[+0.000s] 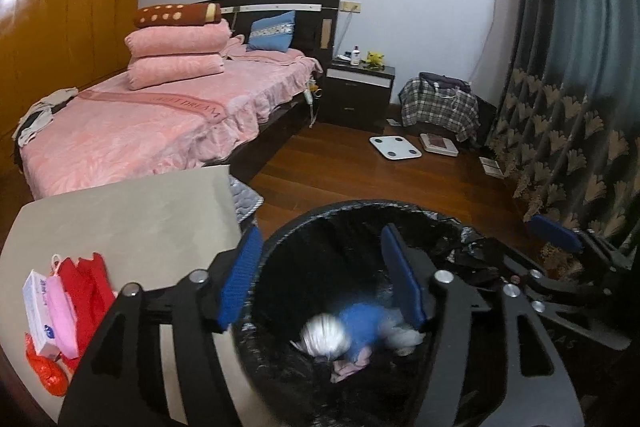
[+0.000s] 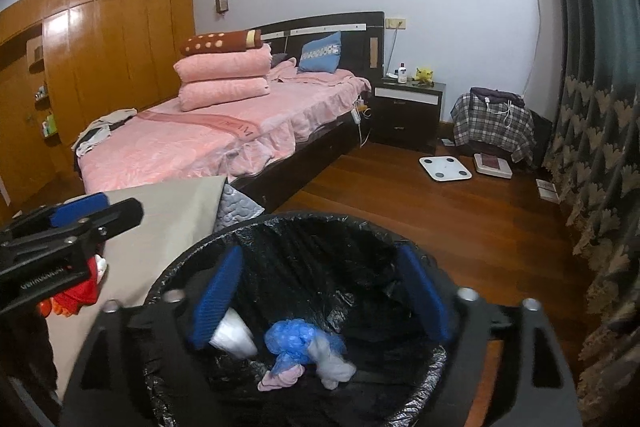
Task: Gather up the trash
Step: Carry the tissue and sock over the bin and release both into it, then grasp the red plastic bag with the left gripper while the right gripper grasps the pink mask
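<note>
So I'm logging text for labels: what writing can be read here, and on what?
"DREAM": on the pink bedspread, after a word I can't read.
White box on the table: print too blurred.
Left tongs: embossed lettering, illegible.

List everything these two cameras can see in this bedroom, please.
Bin: one, black liner, nearest, under both tongs.
Trash: a few pieces, blue, white, pink, inside the bin.
Table: one, grey, left of the bin.
Packets: several, red, pink, white, on the table's near left.
Bed: one, pink cover, behind the table.
Folded blankets: three, two pink, one brown on top, on the bed.
Pillow: one, blue, at the headboard.
Nightstand: one, dark, right of the bed.
Scales: two, white, on the floor.
Curtain: one, teal, far right.
Left tongs: open, empty.
Right tongs: open, empty.
</note>
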The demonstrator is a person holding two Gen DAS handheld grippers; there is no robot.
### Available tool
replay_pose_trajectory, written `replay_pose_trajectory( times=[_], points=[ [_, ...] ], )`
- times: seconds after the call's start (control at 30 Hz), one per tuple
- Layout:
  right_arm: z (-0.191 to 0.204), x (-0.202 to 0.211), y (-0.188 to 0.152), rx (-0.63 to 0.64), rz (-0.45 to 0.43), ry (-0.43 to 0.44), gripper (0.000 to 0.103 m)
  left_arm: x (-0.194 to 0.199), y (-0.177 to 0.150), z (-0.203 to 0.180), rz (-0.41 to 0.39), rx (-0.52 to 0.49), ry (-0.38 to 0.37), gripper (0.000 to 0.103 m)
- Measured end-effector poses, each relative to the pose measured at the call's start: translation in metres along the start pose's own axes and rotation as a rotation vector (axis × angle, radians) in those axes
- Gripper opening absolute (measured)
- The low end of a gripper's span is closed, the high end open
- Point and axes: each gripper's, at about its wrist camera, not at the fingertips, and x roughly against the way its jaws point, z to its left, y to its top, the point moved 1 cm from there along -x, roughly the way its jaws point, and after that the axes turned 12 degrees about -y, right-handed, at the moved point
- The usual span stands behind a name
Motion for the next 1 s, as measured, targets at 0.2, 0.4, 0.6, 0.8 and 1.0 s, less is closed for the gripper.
replay_pose_trajectory(
  times=[0.2, 0.4, 0.6, 0.8, 1.0],
  points=[
    [0.014, 0.009, 0.002, -0.001, -0.005, 0.028, 0.097, 0.031, -0.005, 0.031, -0.03, 0.013, 0.093, 0.087],
    [0.05, 0.015, 0.006, 0.015, -0.005, 0.1, 0.097, 0.077, -0.013, 0.079, -0.055, 0.066, 0.207, 0.09],
    [0.105, 0.024, 0.003, 0.065, -0.012, 0.198, 0.097, 0.122, -0.031, 0.125, -0.07, 0.105, 0.333, 0.09],
    [0.167, 0.031, -0.009, 0.121, -0.013, 0.298, 0.097, 0.159, -0.055, 0.167, -0.061, 0.144, 0.444, 0.09],
    [0.226, 0.035, -0.032, 0.189, -0.027, 0.369, 0.097, 0.182, -0.082, 0.208, -0.047, 0.204, 0.522, 0.09]
  ],
)
